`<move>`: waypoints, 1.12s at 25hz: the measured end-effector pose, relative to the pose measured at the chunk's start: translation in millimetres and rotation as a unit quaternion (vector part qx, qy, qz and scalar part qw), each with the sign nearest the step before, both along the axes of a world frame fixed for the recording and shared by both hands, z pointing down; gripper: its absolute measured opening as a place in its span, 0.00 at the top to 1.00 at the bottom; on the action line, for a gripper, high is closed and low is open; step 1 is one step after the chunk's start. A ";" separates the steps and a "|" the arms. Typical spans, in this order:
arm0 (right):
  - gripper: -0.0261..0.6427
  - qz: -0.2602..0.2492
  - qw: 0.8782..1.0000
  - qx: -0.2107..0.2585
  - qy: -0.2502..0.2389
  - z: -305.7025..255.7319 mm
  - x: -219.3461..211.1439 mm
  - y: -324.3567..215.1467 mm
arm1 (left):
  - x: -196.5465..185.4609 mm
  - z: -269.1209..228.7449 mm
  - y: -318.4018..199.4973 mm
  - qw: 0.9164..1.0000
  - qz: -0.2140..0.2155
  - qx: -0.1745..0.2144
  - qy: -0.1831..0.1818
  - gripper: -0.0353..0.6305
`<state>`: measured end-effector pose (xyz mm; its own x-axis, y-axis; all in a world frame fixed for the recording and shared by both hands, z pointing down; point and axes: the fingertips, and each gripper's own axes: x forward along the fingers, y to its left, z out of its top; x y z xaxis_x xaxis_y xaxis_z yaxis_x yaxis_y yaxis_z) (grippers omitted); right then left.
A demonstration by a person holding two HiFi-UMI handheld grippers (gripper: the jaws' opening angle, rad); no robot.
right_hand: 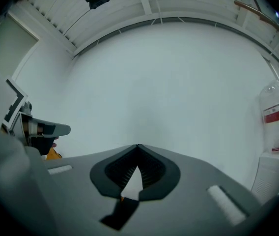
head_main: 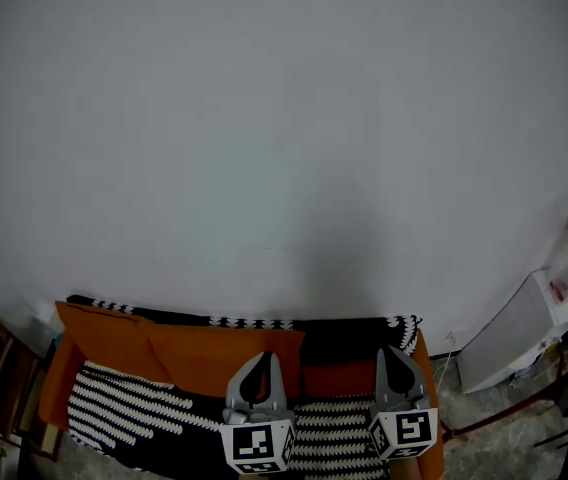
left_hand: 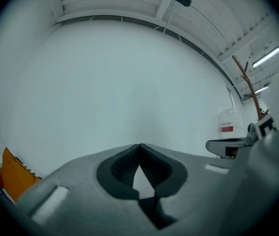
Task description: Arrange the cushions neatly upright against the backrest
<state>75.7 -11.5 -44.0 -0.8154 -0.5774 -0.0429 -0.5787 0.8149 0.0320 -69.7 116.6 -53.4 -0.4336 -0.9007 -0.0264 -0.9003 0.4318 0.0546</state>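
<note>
Both grippers, left point(head_main: 261, 360) and right point(head_main: 392, 354), hang shut and empty over the sofa point(head_main: 349, 330). Orange cushions point(head_main: 199, 358) lean upright against its backrest, long sides running sideways.

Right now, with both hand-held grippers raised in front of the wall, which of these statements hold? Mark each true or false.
1. The left hand-held gripper and the right hand-held gripper are both shut and empty. True.
2. The right hand-held gripper is clamped on a cushion. False: its jaws meet with nothing between them.
3. Orange cushions lie on the sofa. True.
4. The throw over the sofa is plain blue. False: the throw is black with white stripes.
</note>
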 end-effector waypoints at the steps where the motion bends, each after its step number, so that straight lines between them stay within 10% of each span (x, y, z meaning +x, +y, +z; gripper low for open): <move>1: 0.95 0.000 1.000 0.000 0.000 0.1 -0.5 0.3 | 0.1 -0.4 -0.5 1.000 0.001 0.001 -0.001 0.94; 28: 0.95 0.003 1.000 -0.002 0.001 1.4 -1.1 -2.2 | -2.6 -3.0 2.8 1.000 0.000 -0.003 -0.011 0.94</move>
